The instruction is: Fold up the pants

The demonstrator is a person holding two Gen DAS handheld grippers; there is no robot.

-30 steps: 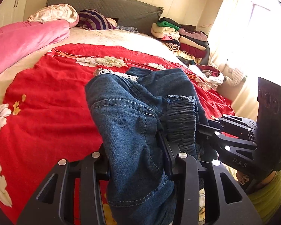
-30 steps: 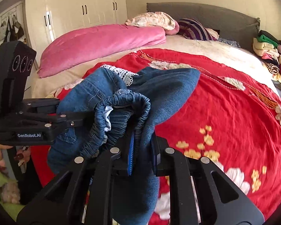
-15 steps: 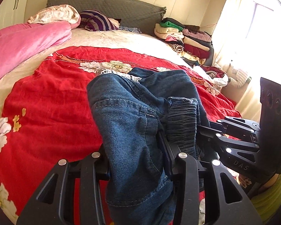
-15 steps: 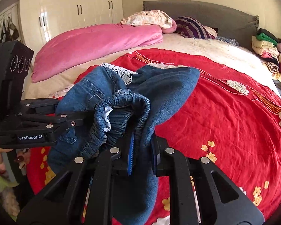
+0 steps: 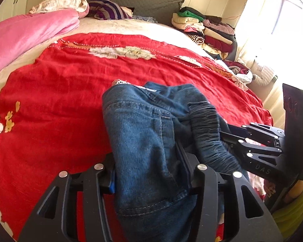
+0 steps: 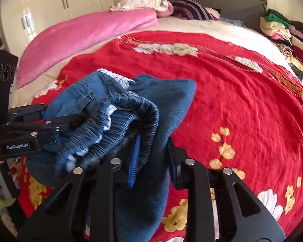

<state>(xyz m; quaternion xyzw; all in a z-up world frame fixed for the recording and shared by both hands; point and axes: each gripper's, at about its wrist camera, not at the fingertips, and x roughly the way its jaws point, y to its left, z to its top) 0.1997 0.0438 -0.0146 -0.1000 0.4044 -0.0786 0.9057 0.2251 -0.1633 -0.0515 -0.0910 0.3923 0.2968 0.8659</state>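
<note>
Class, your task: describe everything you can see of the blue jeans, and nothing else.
The jeans are blue denim, bunched and folded over, with pale stitched seams, a gathered elastic waistband and white lace trim. They lie partly on the red bedspread. The left gripper and right gripper each have cloth between jaws that have just been opening.

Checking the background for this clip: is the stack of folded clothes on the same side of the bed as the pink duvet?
No: the clothes sit at the far right, the pink duvet on the left.
</note>
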